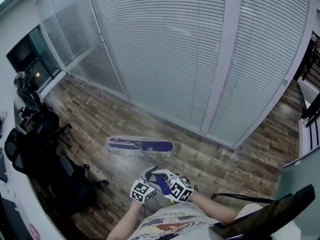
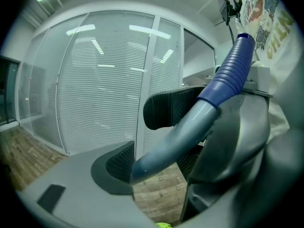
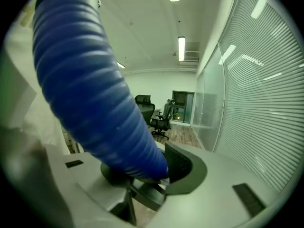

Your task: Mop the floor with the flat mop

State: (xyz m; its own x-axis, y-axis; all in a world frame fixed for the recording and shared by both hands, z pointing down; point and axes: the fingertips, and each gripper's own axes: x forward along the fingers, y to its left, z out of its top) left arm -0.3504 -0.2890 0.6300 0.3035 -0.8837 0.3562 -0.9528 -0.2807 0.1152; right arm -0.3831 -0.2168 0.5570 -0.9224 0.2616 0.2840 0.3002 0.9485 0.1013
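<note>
The floor is wood-look plank in mixed brown and grey, running across the middle of the head view. Behind it, filling the top of the frame, stands a glass wall with white slatted blinds split by pale posts. At the left edge a cluster of black office chairs sits on the planks, with a dark screen above them in the upper left corner. The right tool's view shows a white ceiling with long strip lights and more black chairs far down the room.

The flat mop's head lies flat on the floor near the centre of the head view, close to the foot of the blinds but apart from it. It is a long, narrow pad, blue on top with a pale shaggy fringe around it. A thin grey shaft rises from it toward the bottom centre of the frame and ends in a ribbed blue grip.

The left tool pinches the grey shaft just below the grip. The right tool is clamped on the blue grip itself, just beside the left one.
</note>
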